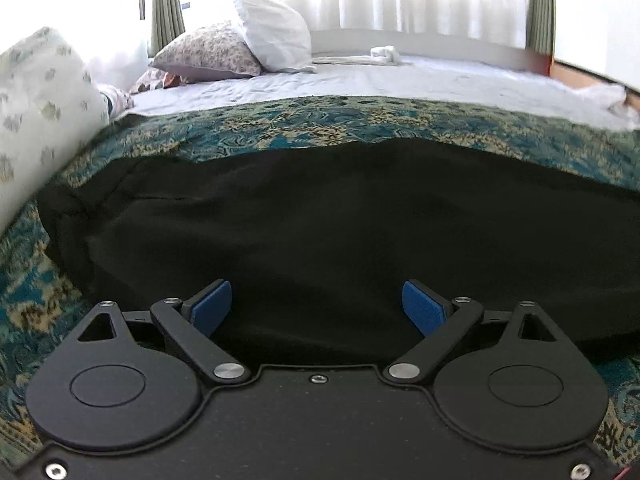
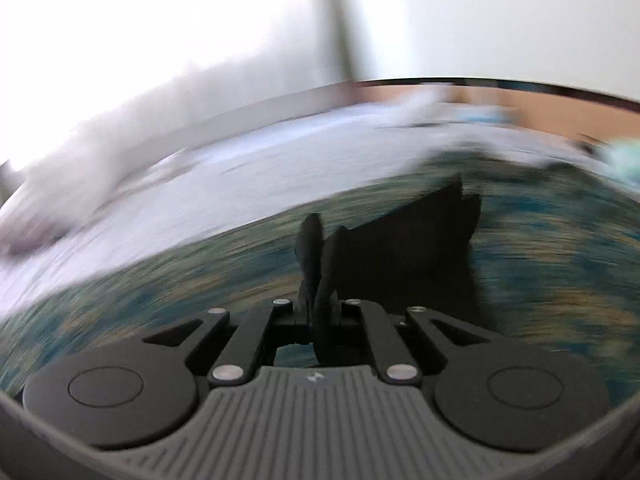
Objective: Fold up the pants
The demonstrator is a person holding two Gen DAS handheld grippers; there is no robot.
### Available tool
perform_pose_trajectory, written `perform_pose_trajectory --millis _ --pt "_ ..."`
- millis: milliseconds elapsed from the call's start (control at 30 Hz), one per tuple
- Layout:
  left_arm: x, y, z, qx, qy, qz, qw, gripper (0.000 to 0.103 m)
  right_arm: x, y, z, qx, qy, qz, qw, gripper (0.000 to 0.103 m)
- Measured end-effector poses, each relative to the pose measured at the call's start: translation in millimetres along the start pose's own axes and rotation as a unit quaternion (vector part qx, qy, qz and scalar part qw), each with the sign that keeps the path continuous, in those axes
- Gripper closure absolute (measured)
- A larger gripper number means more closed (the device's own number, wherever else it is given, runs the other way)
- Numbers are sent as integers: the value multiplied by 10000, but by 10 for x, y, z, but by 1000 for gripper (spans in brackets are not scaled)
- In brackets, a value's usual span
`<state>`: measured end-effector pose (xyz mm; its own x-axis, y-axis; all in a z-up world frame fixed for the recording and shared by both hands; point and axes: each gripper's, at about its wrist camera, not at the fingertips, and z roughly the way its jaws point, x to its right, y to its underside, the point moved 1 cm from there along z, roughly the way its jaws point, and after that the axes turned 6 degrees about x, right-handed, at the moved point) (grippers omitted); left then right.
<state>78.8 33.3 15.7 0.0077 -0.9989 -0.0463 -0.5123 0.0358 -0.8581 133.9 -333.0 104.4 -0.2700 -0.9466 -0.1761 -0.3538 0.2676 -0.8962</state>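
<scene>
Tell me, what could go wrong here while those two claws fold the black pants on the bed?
1. The right gripper pinches only a thin edge of the black pants; its view is blurred by fast motion, so the cloth may slip out.
2. The left gripper is open, pinning nothing, so the whole garment could drag across the patterned bedspread instead of folding.

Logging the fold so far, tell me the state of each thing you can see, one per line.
Black pants: spread flat on the patterned blanket.
Left gripper: open over the pants, holding nothing.
Right gripper: shut on black pants fabric, lifted off the blanket.
White pillow: propped upright.
</scene>
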Motion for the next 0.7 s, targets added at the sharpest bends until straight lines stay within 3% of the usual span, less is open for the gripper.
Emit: perform_pose_trajectory --millis 100,233,367,600,700 --pt "-30 46 -11 54 59 54 10000 9 -906 433 103 -548 -1079 -713 9901 96" --pt "-54 72 -15 138 126 -36 9998 7 -1533 975 14 -978 -1755 -1442 9689 96" --pt "-37 86 4 201 164 -57 9996 5 -1675 1233 -193 -974 -1842 -1862 9602 96" --pt "-36 100 -11 260 200 -113 9994 5 -1761 1330 -513 -830 -2013 -2220 9504 96" --pt "-65 83 -47 271 253 -220 9991 5 -1759 1396 -587 -657 -1847 -2396 9509 92"
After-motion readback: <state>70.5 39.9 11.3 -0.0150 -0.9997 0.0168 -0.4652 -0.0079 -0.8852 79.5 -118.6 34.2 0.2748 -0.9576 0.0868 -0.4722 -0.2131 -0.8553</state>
